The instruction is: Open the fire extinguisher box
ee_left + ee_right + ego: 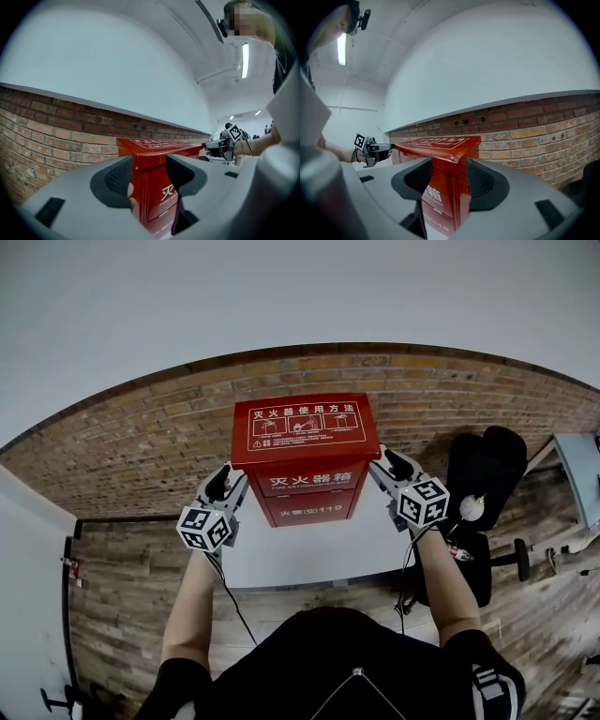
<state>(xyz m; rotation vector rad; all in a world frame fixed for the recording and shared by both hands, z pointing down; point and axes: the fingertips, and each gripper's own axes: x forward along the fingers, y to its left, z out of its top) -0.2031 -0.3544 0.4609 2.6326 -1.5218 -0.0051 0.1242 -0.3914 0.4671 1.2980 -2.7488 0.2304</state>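
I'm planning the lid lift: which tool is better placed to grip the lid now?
Right, narrowly. The right tool is open with a corner of the lid between its jaws. The left tool is open too, but its jaws frame mostly the wall of the box below the lid's rim.

The head view looks steeply down from above the person onto the tabletop (309, 559) and the red box (305, 460). The left gripper view rides the left hand-held gripper (149, 176), level and close at the box's left side. The right gripper view mirrors it on the right hand-held gripper (449, 176). All three share the box, and each gripper view also catches the opposite gripper.
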